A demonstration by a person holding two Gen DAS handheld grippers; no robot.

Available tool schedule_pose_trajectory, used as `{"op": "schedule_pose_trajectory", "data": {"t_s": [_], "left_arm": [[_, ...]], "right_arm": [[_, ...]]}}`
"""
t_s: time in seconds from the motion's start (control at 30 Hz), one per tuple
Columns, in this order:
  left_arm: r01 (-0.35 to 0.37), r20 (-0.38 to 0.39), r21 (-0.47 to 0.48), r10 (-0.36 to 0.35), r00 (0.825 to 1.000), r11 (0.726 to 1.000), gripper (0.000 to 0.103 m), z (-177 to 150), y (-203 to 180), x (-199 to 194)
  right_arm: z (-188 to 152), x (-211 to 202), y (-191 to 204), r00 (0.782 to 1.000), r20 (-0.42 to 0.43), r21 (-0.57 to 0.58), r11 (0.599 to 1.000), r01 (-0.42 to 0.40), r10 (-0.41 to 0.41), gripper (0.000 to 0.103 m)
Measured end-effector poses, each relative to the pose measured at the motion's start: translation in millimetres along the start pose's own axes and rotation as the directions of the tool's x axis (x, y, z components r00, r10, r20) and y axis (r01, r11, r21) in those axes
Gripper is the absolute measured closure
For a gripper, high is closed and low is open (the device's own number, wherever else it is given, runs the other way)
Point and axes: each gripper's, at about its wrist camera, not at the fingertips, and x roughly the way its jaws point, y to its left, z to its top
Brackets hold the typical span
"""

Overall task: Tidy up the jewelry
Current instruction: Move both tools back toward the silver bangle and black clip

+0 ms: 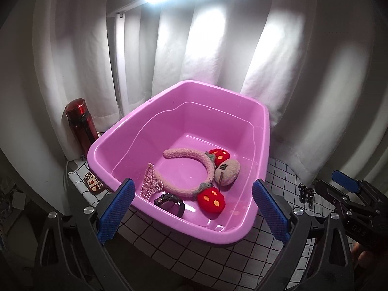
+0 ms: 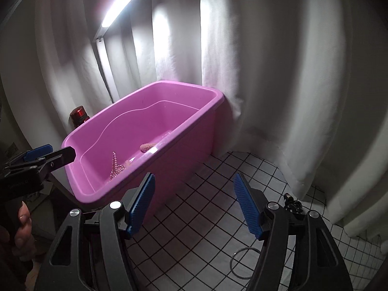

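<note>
A pink plastic tub (image 1: pixel 263 131) stands on the checked cloth. In it lie a fuzzy pink headband with red strawberries (image 1: pixel 186 167), a pink pearl hair claw (image 1: pixel 150 181) and a dark bracelet (image 1: pixel 169 201). My left gripper (image 1: pixel 194 211) is open and empty at the tub's near rim. My right gripper (image 2: pixel 194 203) is open and empty over the cloth, right of the tub (image 2: pixel 189 145). A small black clip (image 2: pixel 292 203) lies by its right finger; it also shows in the left wrist view (image 1: pixel 306 191). A thin ring (image 2: pixel 245 264) lies on the cloth below.
A red bottle (image 1: pixel 81 123) stands left of the tub by the white curtain (image 1: pixel 218 48). A patterned card (image 1: pixel 93 181) lies at the tub's left corner. The checked tablecloth (image 2: pixel 213 218) reaches its edge at right. A lamp (image 2: pixel 121 4) shines overhead.
</note>
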Motion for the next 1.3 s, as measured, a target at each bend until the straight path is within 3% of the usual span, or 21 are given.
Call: {"op": "schedule_pose_trajectory", "data": {"t_s": [0.2,0.4,0.63,0.8,1.3], "left_arm": [[0.080,-0.003,0.047,-0.080,0.997,0.996,0.006,-27.6,-60.8,-15.5],[0.142,-0.084,0.089,-0.135,0.987,0.986,0.006,-63.8,-123.5,-5.7],[0.116,-0.166,0.129,-0.093,0.982,0.985,0.006,-108.2,-177.8,20.9],[0.065,-0.191,0.100,-0.045,0.981,0.993,0.006,-131.2,-196.4,42.4],[-0.069,-0.258,-0.019,0.062,0.964,0.997,0.006,-177.3,-232.2,113.9]], "right_arm": [[-63.7,-38.0,-66.0,0.987,-0.076,0.049,0.988,0.144,-0.140,0.038],[-107.9,-61.9,-126.4,0.978,-0.113,0.116,0.975,0.191,-0.178,0.038],[-138.3,-58.8,-166.6,0.982,-0.128,0.120,0.981,0.154,-0.138,0.038],[-149.7,-36.2,-188.9,0.986,-0.146,0.113,0.988,0.103,-0.086,0.038],[-125.0,50.9,-211.3,0.986,-0.167,-0.007,1.000,-0.017,0.015,0.038]]}}
